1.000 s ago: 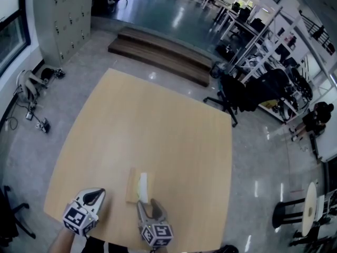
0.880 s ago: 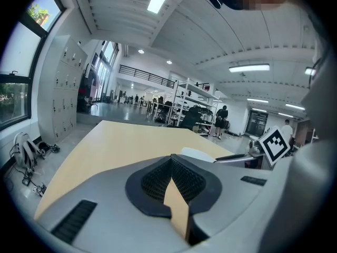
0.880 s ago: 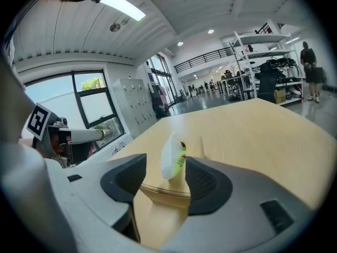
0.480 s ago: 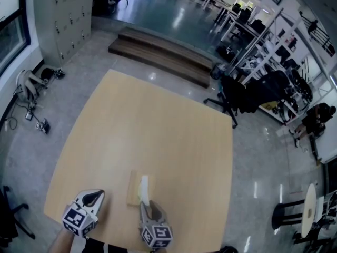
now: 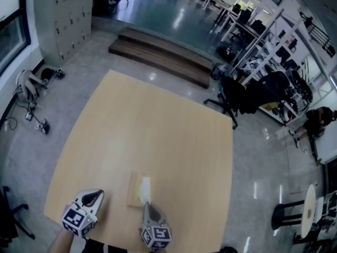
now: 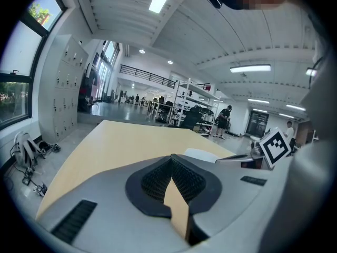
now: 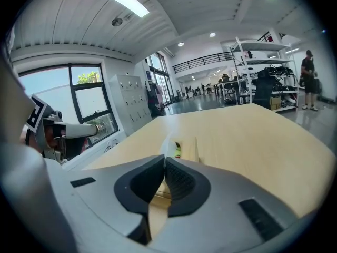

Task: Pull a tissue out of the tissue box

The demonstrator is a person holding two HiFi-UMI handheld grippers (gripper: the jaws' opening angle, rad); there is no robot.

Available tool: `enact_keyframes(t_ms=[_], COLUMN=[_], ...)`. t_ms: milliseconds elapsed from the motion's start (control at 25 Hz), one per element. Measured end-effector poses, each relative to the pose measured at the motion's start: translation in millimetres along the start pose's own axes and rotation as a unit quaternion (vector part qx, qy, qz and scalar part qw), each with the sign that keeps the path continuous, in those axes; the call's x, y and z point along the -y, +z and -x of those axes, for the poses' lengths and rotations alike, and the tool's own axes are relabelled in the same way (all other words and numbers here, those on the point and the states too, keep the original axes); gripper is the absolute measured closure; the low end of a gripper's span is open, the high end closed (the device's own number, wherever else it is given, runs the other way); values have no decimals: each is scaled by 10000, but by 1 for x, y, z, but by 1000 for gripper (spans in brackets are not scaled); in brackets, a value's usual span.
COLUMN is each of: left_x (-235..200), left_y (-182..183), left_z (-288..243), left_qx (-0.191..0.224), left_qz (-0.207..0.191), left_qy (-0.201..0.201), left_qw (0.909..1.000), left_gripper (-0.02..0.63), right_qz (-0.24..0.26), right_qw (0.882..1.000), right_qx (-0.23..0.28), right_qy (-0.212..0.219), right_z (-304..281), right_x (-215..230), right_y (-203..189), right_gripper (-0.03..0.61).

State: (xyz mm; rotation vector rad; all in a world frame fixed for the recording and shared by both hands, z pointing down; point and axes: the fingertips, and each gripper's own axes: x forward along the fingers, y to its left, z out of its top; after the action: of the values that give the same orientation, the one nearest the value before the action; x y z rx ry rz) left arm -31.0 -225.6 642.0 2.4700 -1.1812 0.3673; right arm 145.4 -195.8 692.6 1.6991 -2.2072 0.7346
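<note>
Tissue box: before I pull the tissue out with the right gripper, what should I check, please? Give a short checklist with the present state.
1. Right gripper jaws closed on the tissue: ok.
2. Grip firm enough for pulling: cannot tell.
3. Tissue box lies flat on the table: ok.
4. Left gripper holds the box down: not ok; its jaws are shut on nothing, beside the box and apart from it.
</note>
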Motion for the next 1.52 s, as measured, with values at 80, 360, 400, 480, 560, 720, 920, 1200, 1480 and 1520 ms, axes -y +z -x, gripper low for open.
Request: enact_keyframes(t_ms=[80, 360, 400, 480, 560, 720, 920, 1200, 1480, 1520], left_x=[1, 0, 1, 2, 3, 5, 5, 7, 6, 6], left_y=[3, -2, -2, 1, 3, 3, 12, 21, 42, 44], left_z=[0, 1, 1, 2, 2, 3, 5, 8, 13, 13], left_qx=[32, 31, 28, 44, 76, 135, 168, 309, 540, 580], left_qz=[-10, 2, -3, -1, 3, -42, -67, -86, -113, -118], left_qy=[-4, -10, -6, -4, -9, -13, 6, 3, 8, 8], left_qw=[10000, 10000, 10000, 10000, 10000, 9999, 9998, 9995, 9985, 9982], left_gripper=[606, 606, 606, 606, 606, 606, 606, 606, 606, 606], right_qz=[-12, -68, -59, -25, -7, 22, 49, 119, 208, 211], right_qw=[10000, 9999, 10000, 10000, 10000, 9999, 9997, 9990, 9974, 9972], right_qx=[8, 20, 21, 29, 54, 119, 232, 421, 683, 716], right_qy=[19, 71, 69, 69, 65, 31, -8, -26, -41, -46], right_z=[0, 1, 1, 3, 4, 6, 9, 14, 23, 25], right_x=[0, 0, 0, 1, 1, 2, 3, 4, 2, 2], right_y=[0, 0, 1, 3, 4, 6, 16, 34, 60, 64], right_gripper=[569, 571, 571, 571, 571, 571, 571, 572, 572, 571])
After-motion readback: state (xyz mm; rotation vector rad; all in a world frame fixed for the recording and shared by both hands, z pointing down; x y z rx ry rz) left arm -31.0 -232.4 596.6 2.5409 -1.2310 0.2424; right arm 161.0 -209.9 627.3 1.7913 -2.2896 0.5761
